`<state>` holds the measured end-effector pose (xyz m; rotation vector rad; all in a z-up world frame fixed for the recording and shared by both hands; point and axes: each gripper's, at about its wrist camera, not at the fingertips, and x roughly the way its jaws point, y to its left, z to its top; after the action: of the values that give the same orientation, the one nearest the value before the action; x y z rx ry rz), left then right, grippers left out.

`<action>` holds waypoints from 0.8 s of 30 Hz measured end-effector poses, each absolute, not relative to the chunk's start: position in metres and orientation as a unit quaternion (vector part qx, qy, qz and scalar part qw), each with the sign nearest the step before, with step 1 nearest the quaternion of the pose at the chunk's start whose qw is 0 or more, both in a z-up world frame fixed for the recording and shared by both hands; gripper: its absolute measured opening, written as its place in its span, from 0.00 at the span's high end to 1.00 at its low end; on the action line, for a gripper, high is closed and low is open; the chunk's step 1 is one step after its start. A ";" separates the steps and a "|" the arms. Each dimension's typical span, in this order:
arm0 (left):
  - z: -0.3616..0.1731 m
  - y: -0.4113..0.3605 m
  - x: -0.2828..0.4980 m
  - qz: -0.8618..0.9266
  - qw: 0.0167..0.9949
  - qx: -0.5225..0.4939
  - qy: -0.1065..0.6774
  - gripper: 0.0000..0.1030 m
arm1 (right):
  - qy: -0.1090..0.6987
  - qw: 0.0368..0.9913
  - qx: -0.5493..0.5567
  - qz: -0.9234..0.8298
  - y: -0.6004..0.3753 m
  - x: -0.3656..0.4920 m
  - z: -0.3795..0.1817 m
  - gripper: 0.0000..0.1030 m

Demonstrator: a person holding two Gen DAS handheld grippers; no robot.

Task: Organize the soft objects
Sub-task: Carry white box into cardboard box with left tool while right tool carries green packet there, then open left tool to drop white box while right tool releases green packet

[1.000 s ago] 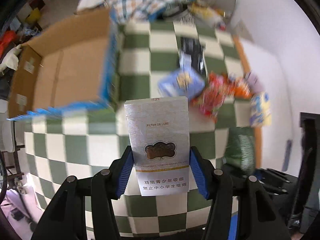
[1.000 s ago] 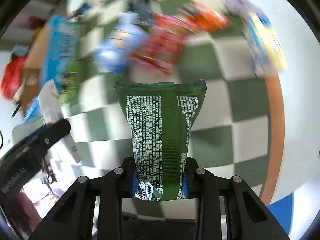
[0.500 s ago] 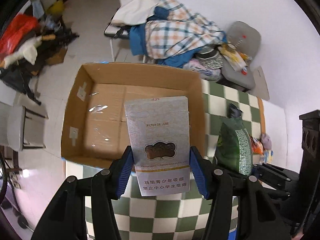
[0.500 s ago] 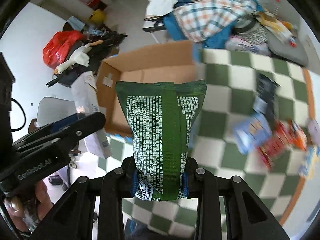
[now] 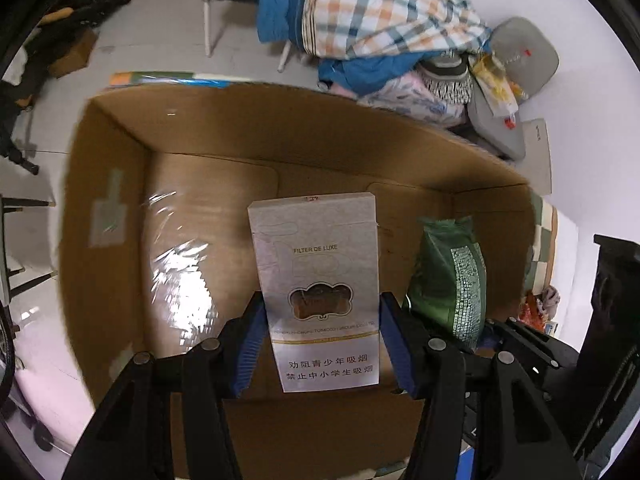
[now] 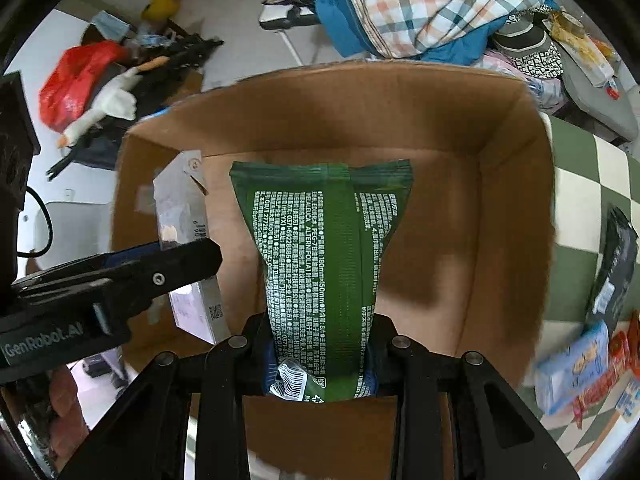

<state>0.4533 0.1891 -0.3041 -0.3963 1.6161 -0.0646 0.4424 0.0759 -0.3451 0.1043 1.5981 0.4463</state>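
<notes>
Below both hand-held grippers the open brown cardboard box (image 5: 192, 240) has a bare floor; its tall walls (image 6: 516, 200) rise ahead and on either side.

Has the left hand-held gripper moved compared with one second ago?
Yes. The left hand-held gripper, holding the white pack, went from above the checkered table to over the cardboard box.

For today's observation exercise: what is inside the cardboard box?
The cardboard box shows only a bare, taped floor. The grey carton and green pouch, each clamped in a tool, hang over it and cover part of the floor.
</notes>
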 end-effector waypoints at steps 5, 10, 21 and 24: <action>-0.328 0.187 0.471 -0.047 0.661 -0.156 0.733 0.48 | 0.717 0.674 0.040 0.172 0.081 0.462 -0.373 0.67; -0.335 0.184 0.478 -0.040 0.662 -0.119 0.739 0.47 | 0.718 0.678 0.033 0.154 0.082 0.477 -0.390 0.60; -0.311 0.193 0.452 -0.011 0.689 -0.091 0.719 0.13 | 0.709 0.691 0.033 0.135 0.062 0.472 -0.359 0.15; -0.301 0.197 0.439 -0.008 0.694 -0.106 0.712 0.12 | 0.706 0.696 0.021 0.130 0.058 0.462 -0.344 0.04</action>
<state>0.4393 0.1969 -0.3014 -0.2365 1.5894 -0.0171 0.4617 0.0578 -0.3440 0.0464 1.5744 0.2897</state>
